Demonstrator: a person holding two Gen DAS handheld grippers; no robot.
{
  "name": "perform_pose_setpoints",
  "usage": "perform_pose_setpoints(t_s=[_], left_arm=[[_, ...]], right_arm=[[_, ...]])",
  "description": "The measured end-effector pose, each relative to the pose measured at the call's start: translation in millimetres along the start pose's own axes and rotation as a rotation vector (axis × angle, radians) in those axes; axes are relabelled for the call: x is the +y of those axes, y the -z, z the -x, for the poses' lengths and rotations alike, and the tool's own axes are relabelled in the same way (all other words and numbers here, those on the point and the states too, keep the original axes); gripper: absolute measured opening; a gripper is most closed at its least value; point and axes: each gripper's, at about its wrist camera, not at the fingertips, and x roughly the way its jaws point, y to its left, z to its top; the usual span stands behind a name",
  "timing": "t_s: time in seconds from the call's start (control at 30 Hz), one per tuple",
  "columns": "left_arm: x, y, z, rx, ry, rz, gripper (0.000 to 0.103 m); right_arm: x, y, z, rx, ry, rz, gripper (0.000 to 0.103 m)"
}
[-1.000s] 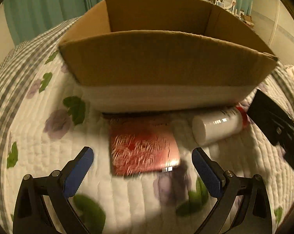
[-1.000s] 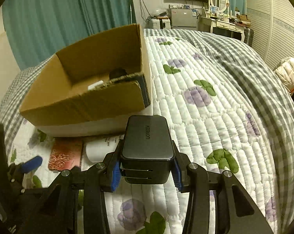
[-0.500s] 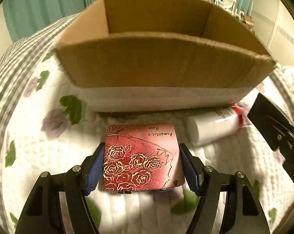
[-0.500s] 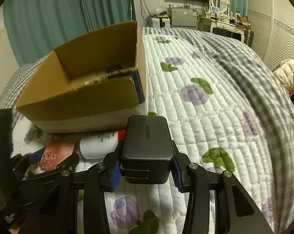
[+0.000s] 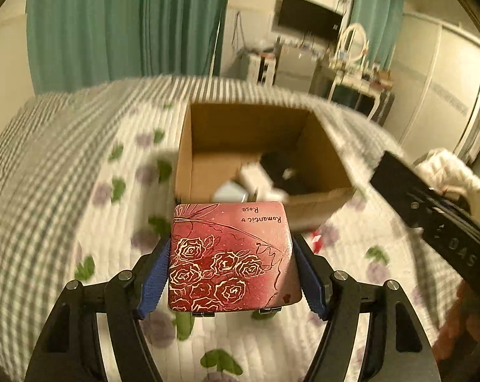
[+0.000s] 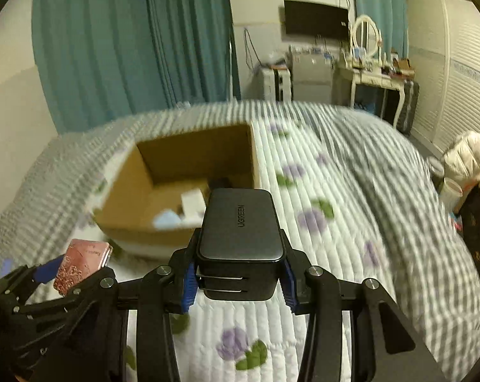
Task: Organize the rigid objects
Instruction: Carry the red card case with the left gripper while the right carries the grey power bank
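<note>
Squarely between the left gripper's (image 5: 230,273) fingers sits a gripped red rose-patterned tin (image 5: 230,254); the right gripper's (image 6: 238,275) fingers clamp a dark grey charger (image 6: 240,226).

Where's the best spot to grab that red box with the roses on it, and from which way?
Grab the red rose tin across its two long side edges, coming in from its hinged end. It is flat with straight, parallel sides, so the blue pads sit flush against them. That is how the left gripper has it now, with the lid facing up; I'd guess gripping top and bottom could slip.
</note>
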Motion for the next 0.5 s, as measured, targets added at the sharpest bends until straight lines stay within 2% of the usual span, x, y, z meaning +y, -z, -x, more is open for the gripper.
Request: perform_pose_setpoints(t_s=[0.13,0.23,0.37,0.5], left_arm=[[-3,-35,16,-0.084,0.003,-0.024,0.073],[-6,-55,9,-0.112,-0.009,-0.056,0.073],[-5,-76,-25,-0.115,-0.02,-0.056,0.073],[-5,-81,-68,-0.082,-0.015,-0.049,0.073]], right_arm=[[9,-34,7,-0.051,-0.031,0.022,0.042],[15,-54,1,-0.075,-0.059,0.048,0.042],[17,-72,-18,-0.077,-0.081,0.067,0.042],[19,-85,-45,-0.068,-0.074,0.103,0.042]])
